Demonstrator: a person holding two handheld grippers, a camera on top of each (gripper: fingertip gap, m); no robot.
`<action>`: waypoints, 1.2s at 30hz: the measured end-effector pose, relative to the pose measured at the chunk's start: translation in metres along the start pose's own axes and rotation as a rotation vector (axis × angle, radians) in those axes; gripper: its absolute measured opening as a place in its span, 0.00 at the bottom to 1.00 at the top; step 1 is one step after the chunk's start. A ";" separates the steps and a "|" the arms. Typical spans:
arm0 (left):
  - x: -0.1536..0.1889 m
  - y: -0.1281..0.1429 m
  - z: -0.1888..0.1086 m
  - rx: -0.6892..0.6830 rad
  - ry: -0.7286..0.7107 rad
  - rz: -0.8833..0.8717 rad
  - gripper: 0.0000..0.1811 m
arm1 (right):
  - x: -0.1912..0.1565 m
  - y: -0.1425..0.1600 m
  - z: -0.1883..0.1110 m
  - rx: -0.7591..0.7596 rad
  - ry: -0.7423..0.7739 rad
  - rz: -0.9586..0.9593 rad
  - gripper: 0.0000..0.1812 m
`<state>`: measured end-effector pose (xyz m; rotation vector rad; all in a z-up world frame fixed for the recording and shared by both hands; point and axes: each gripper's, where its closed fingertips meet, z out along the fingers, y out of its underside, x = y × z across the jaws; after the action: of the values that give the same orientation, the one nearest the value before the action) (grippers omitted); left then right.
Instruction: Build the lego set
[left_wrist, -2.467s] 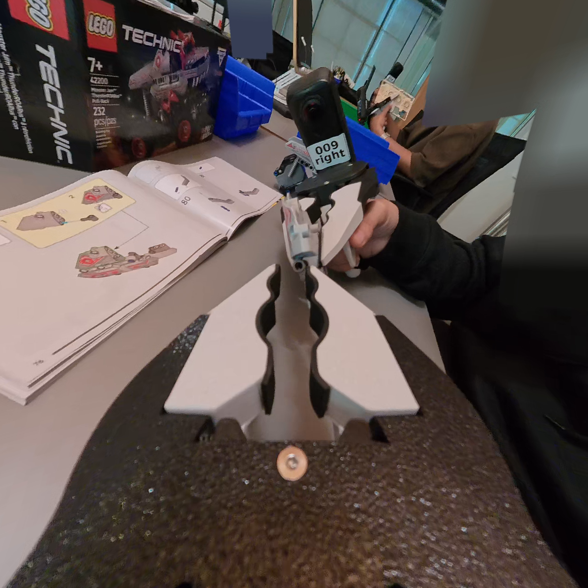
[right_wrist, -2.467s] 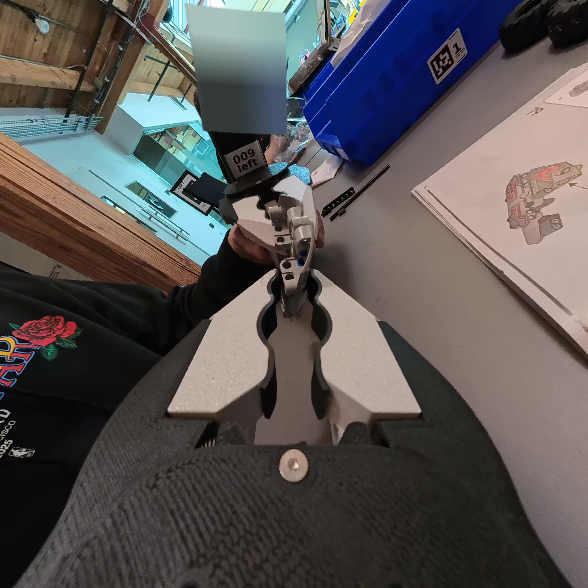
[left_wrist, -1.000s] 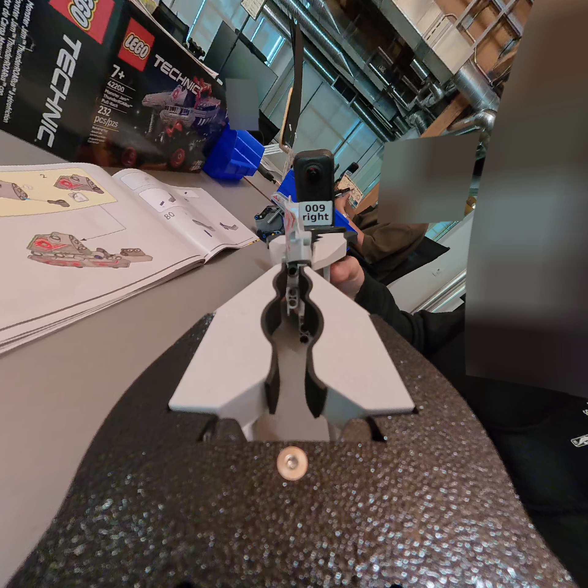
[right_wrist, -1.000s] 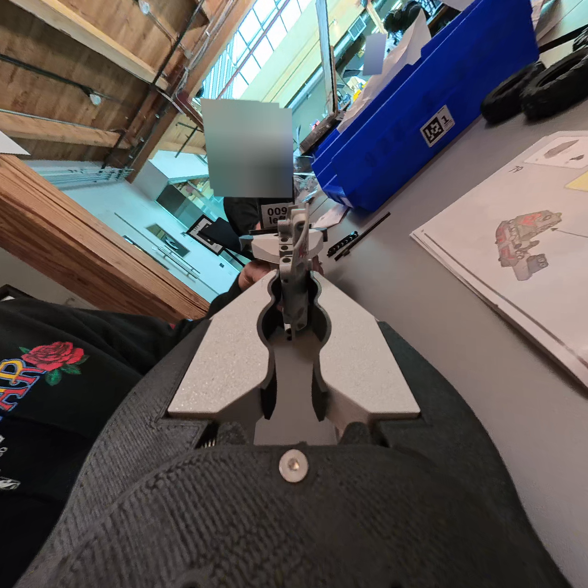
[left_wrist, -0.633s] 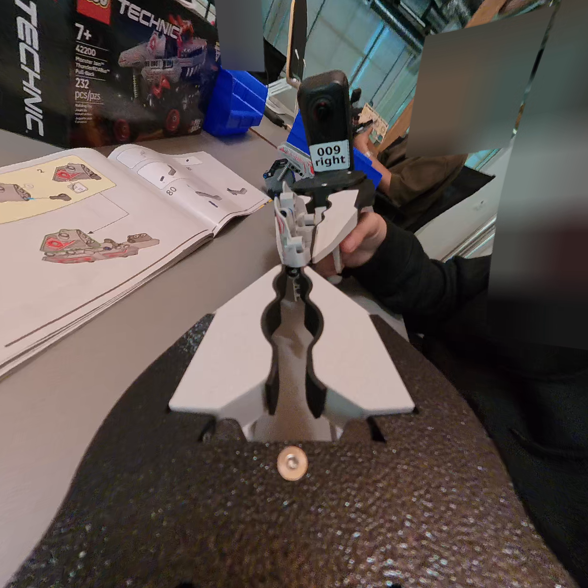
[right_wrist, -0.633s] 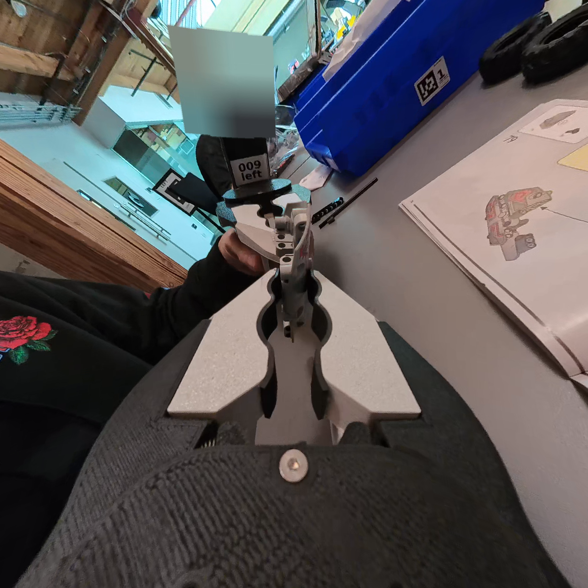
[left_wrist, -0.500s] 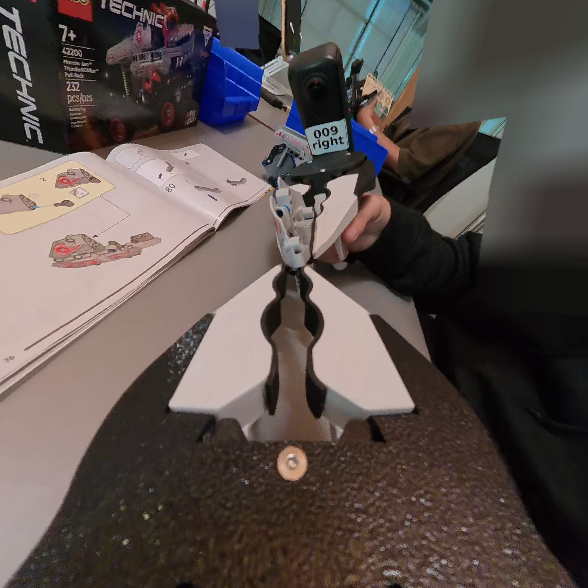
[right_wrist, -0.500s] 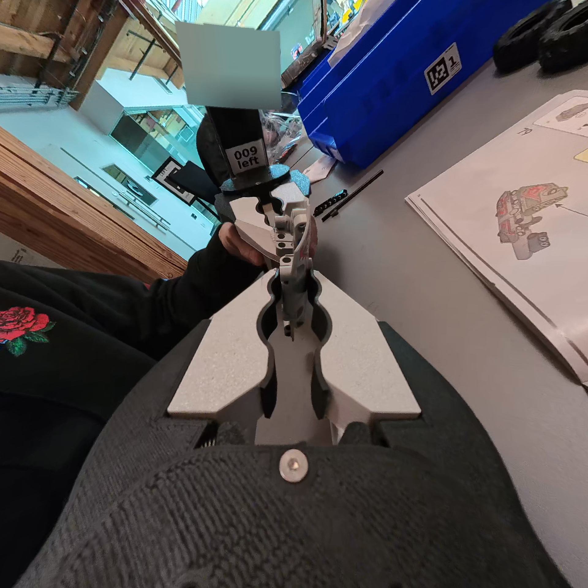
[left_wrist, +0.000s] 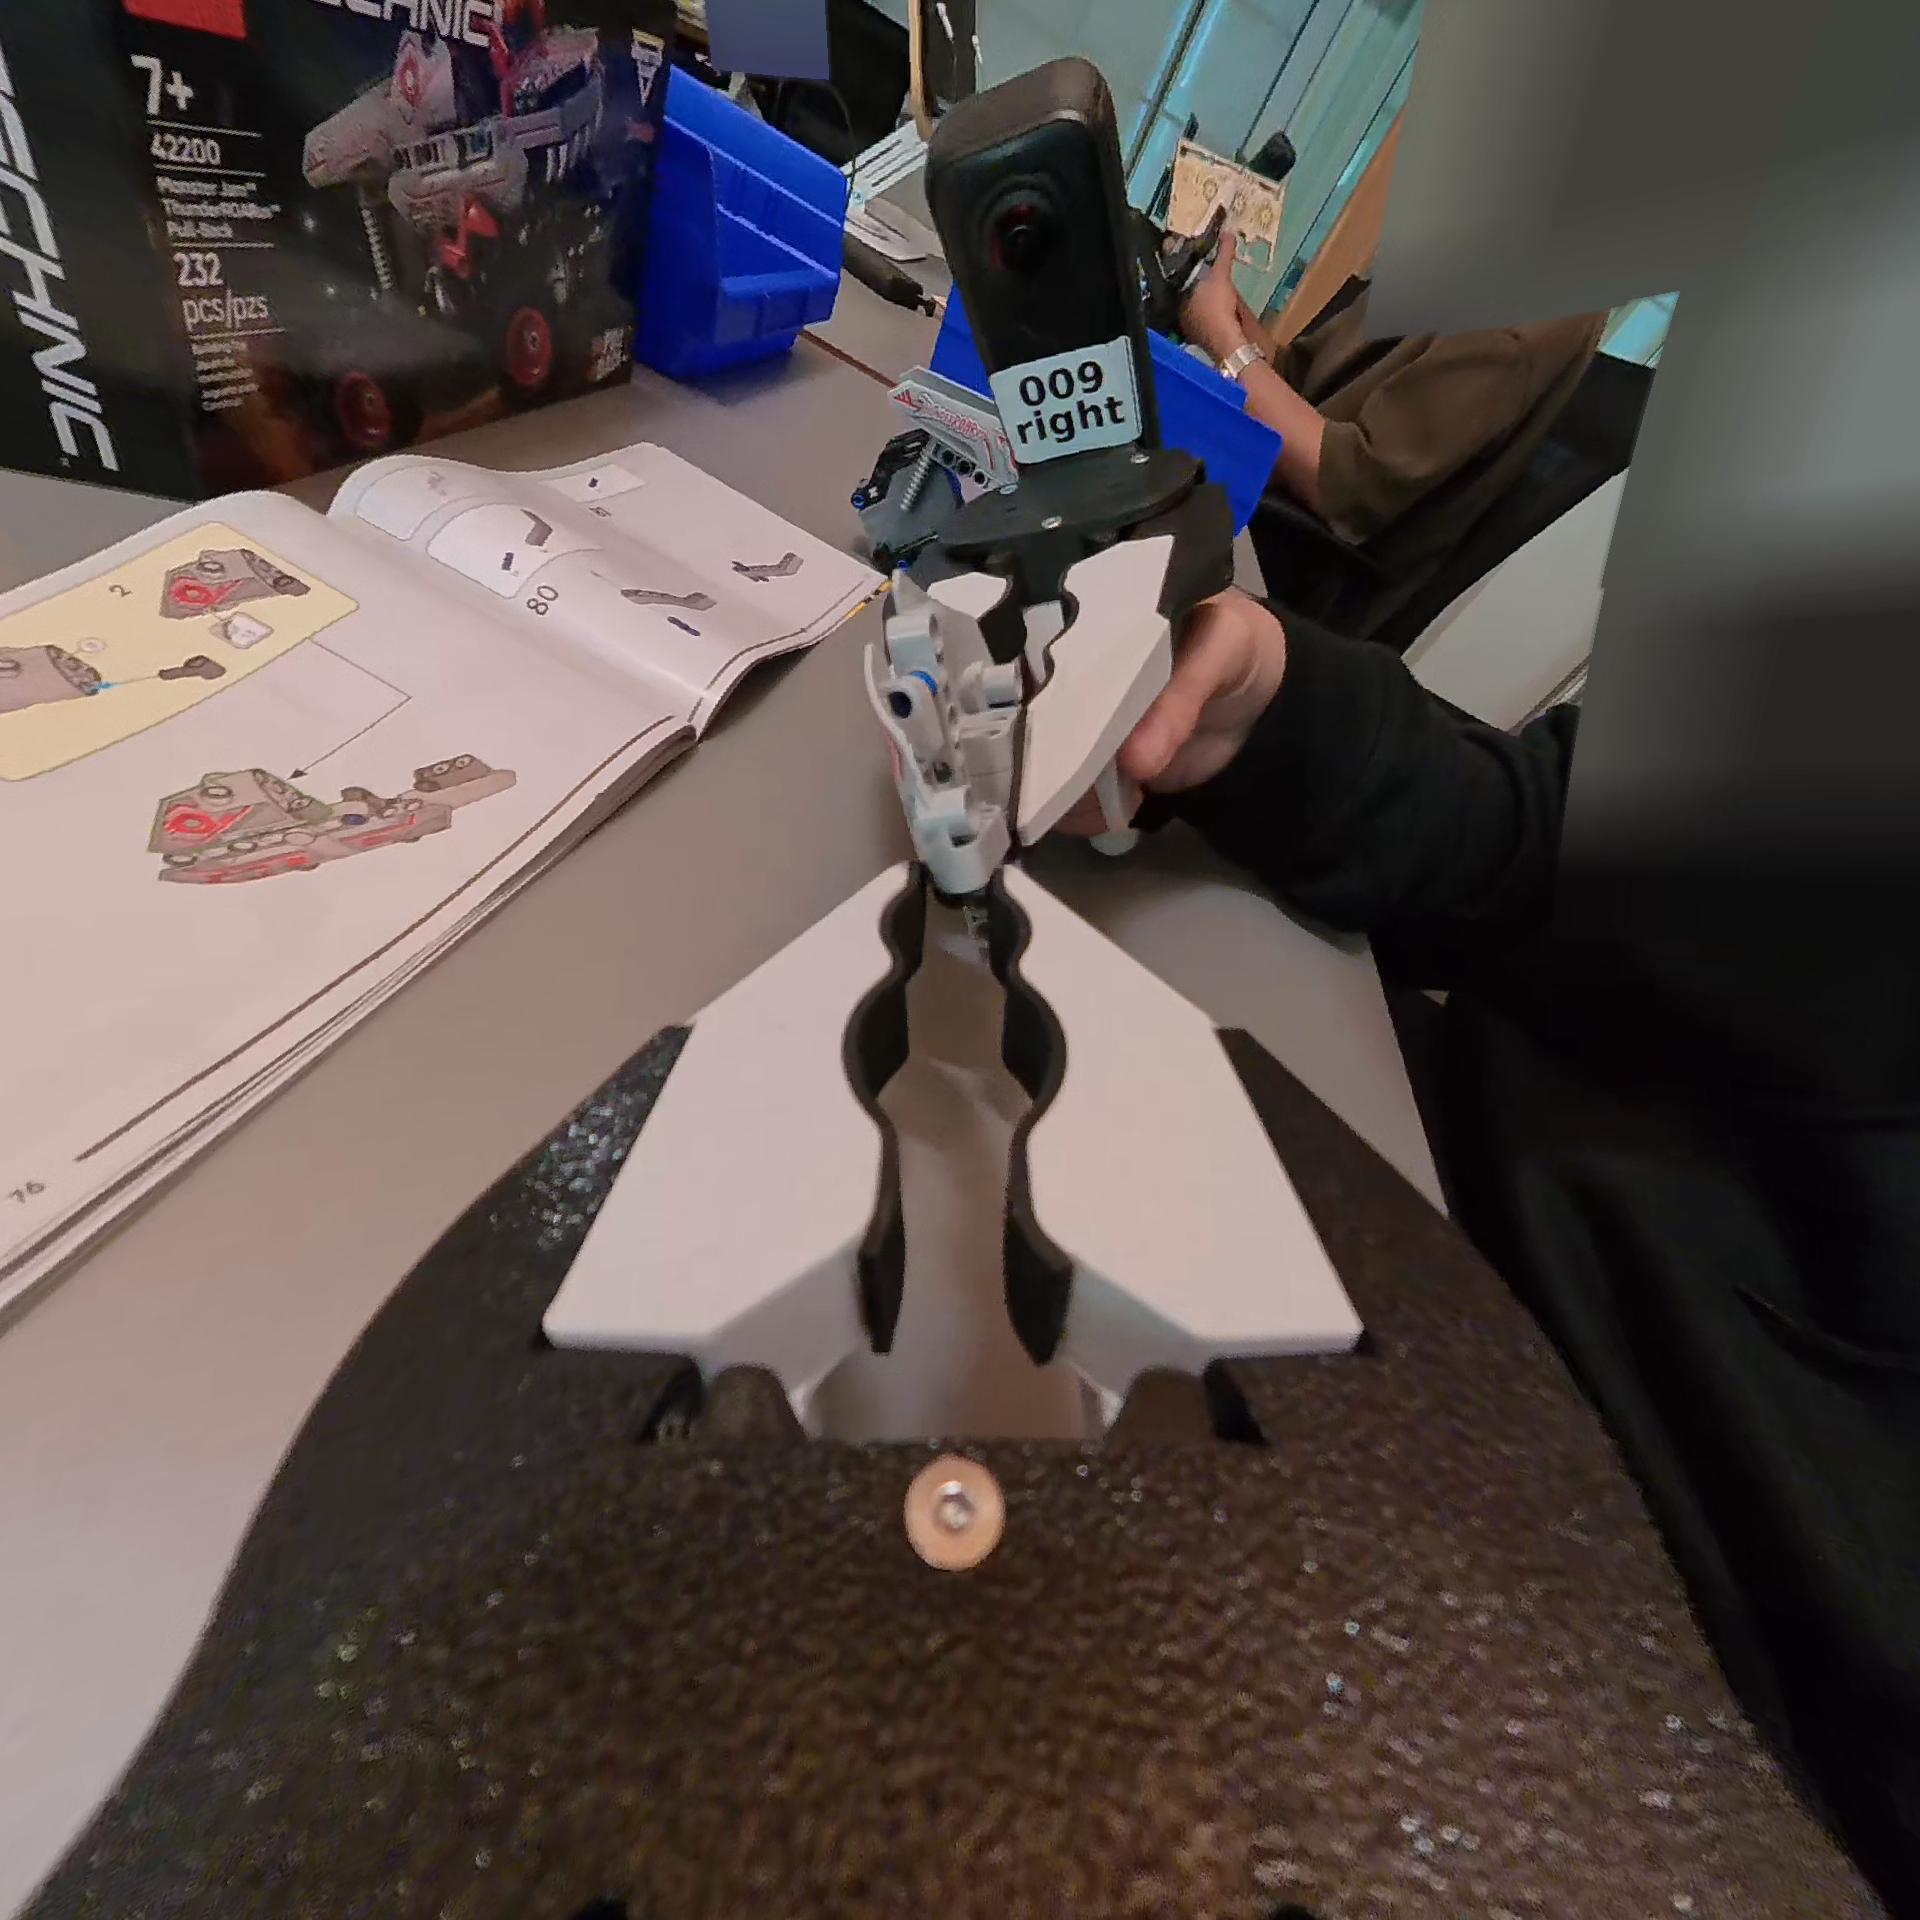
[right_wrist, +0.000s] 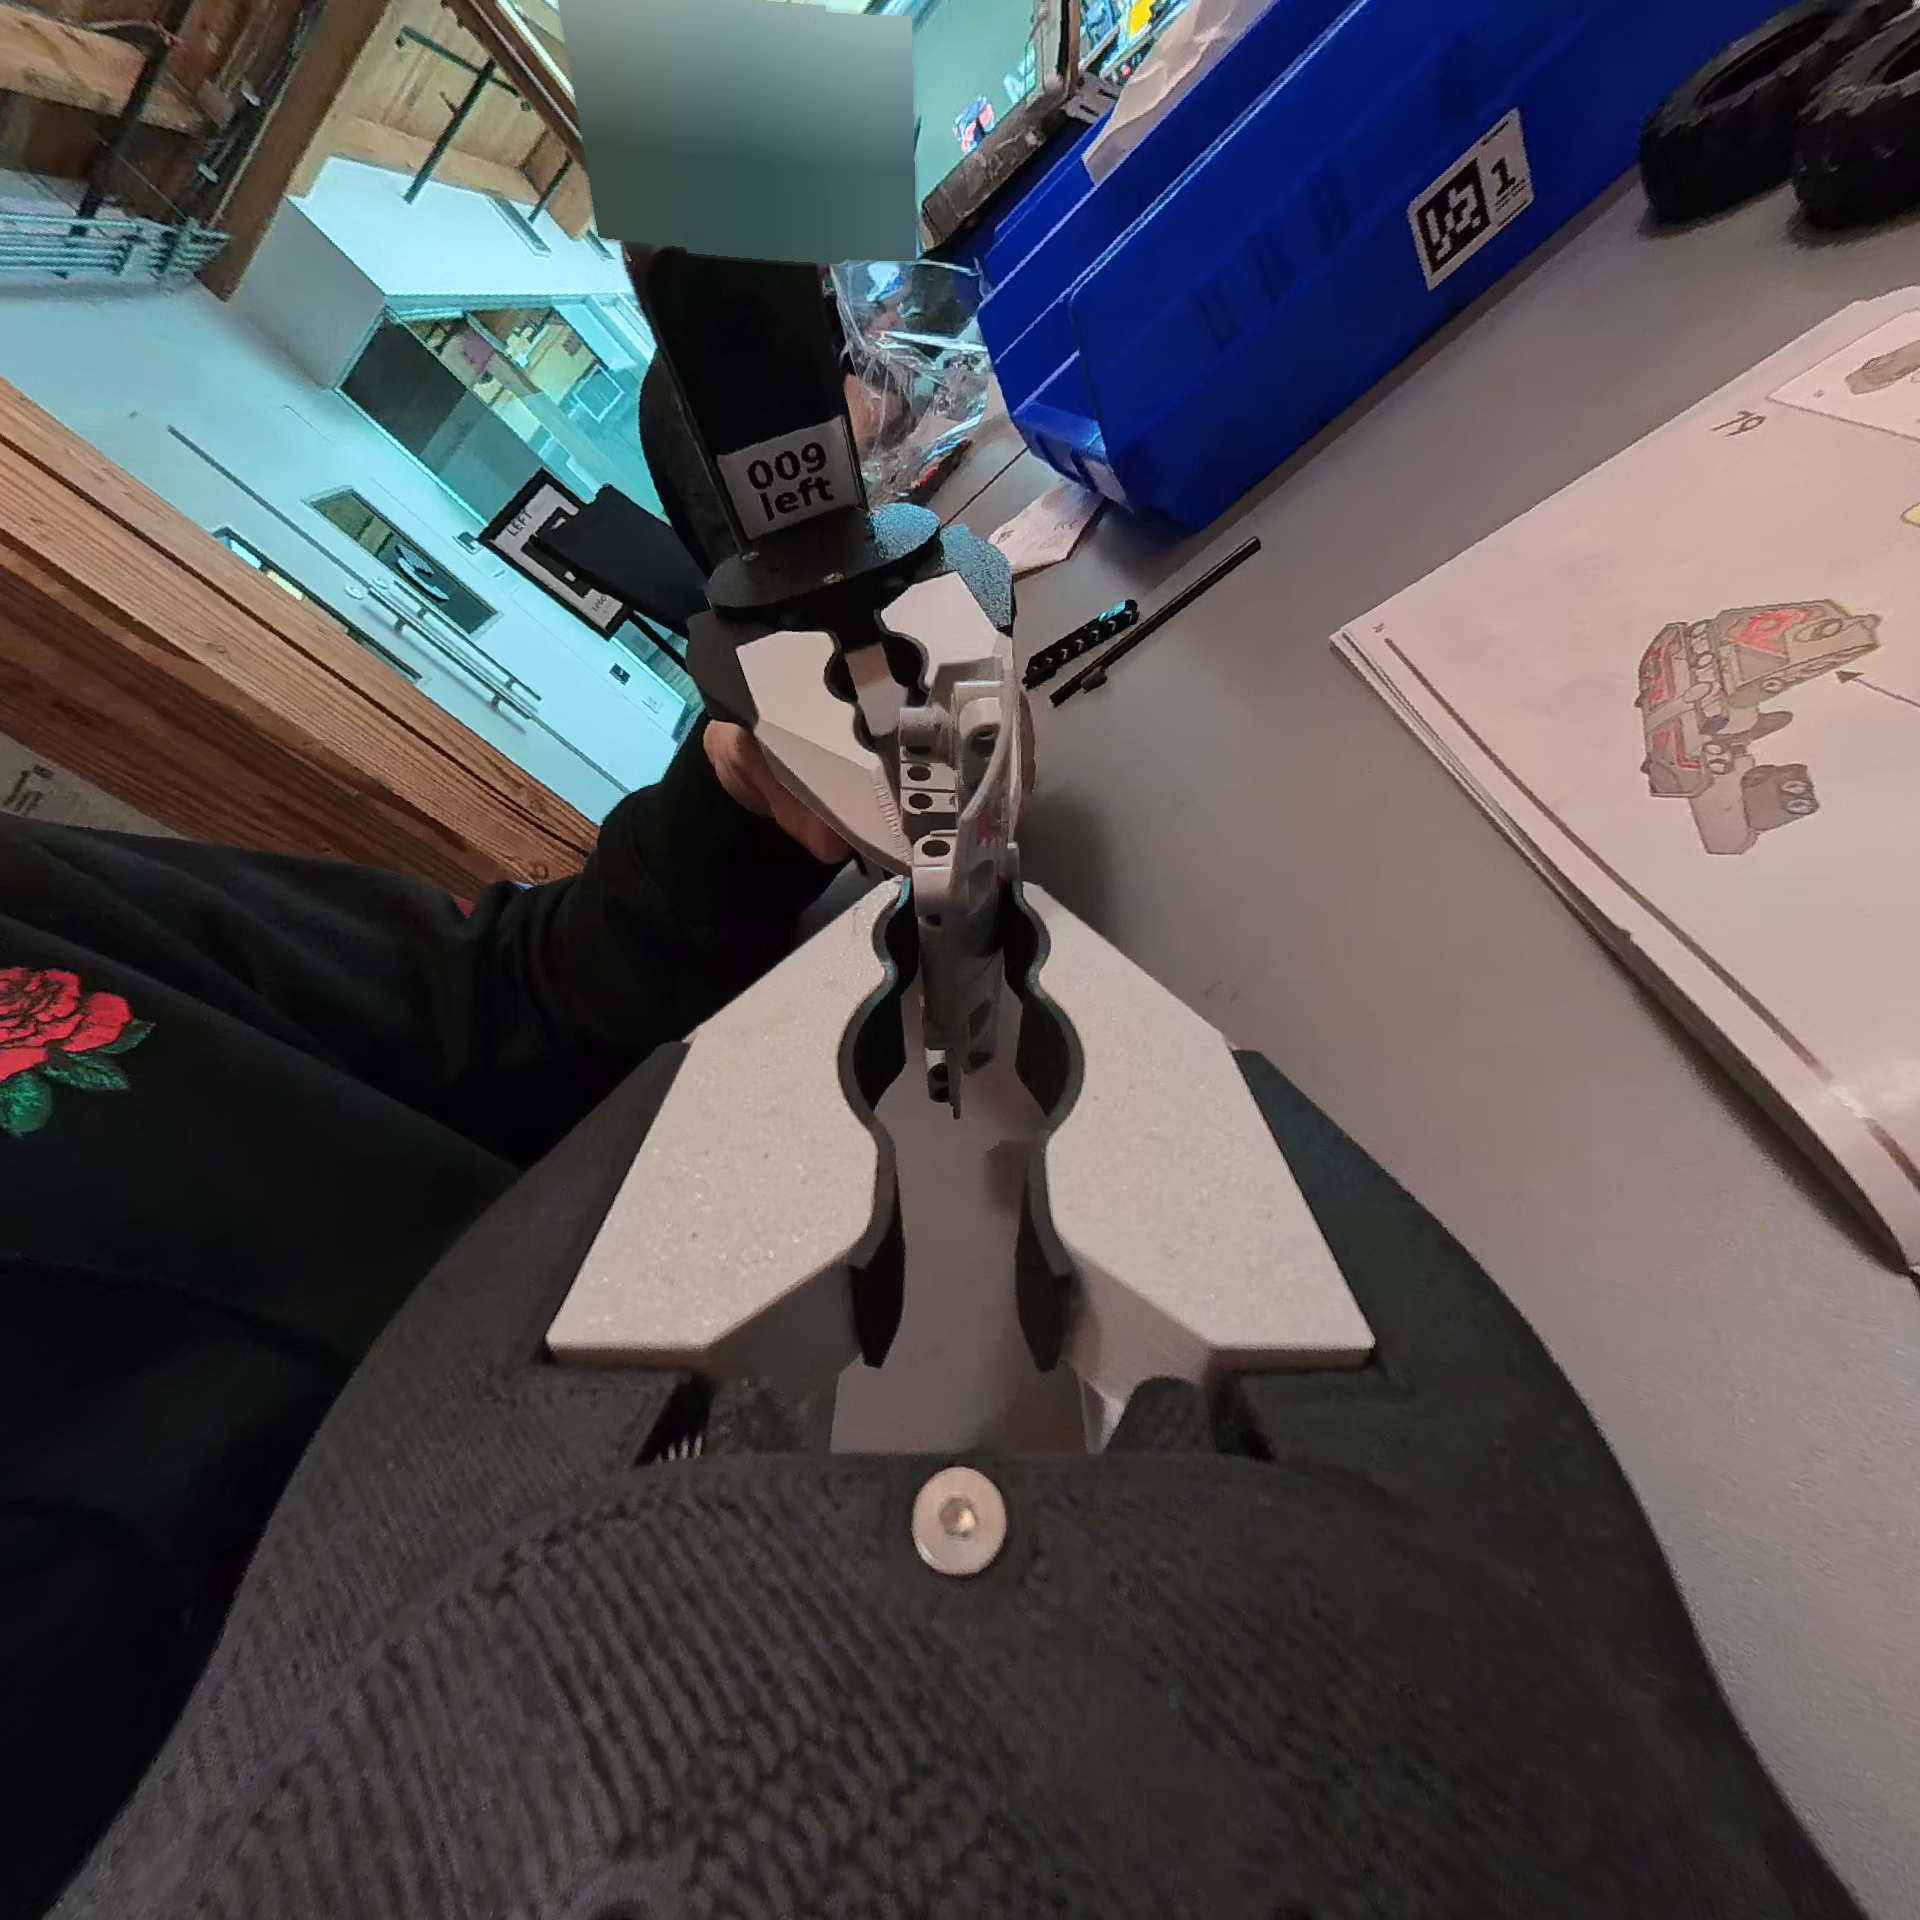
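Above the tabletop (left_wrist: 644, 935) my right gripper (right_wrist: 956, 935) has its jaws clamped on a small grey subassembly (right_wrist: 961, 831), the left gripper (left_wrist: 961, 904) pinching its tip; tyres (right_wrist: 1766, 114) lie unused; I judge much remains.

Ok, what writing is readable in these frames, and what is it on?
I don't quote writing; these bear it:
Black box: printed, readable.
Open booklet: page numbers, readable.
Label, left wrist view: readable.
Label, right wrist view: readable.
Bin sticker: code mark, digit.
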<state>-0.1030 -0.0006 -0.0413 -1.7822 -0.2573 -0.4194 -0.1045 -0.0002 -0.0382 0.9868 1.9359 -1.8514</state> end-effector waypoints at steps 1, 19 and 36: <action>0.000 0.000 0.000 -0.006 -0.008 0.015 0.04 | 0.000 0.000 0.000 0.000 -0.001 -0.002 0.08; -0.001 -0.019 -0.005 0.164 0.051 -0.130 0.03 | -0.002 -0.020 0.001 0.158 0.028 -0.096 0.08; -0.001 -0.025 -0.007 0.201 0.042 -0.106 0.03 | -0.001 -0.027 0.003 0.200 0.109 -0.192 0.08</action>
<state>-0.1148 -0.0016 -0.0183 -1.5663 -0.3525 -0.4891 -0.1221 -0.0016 -0.0171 1.0095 1.9992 -2.1762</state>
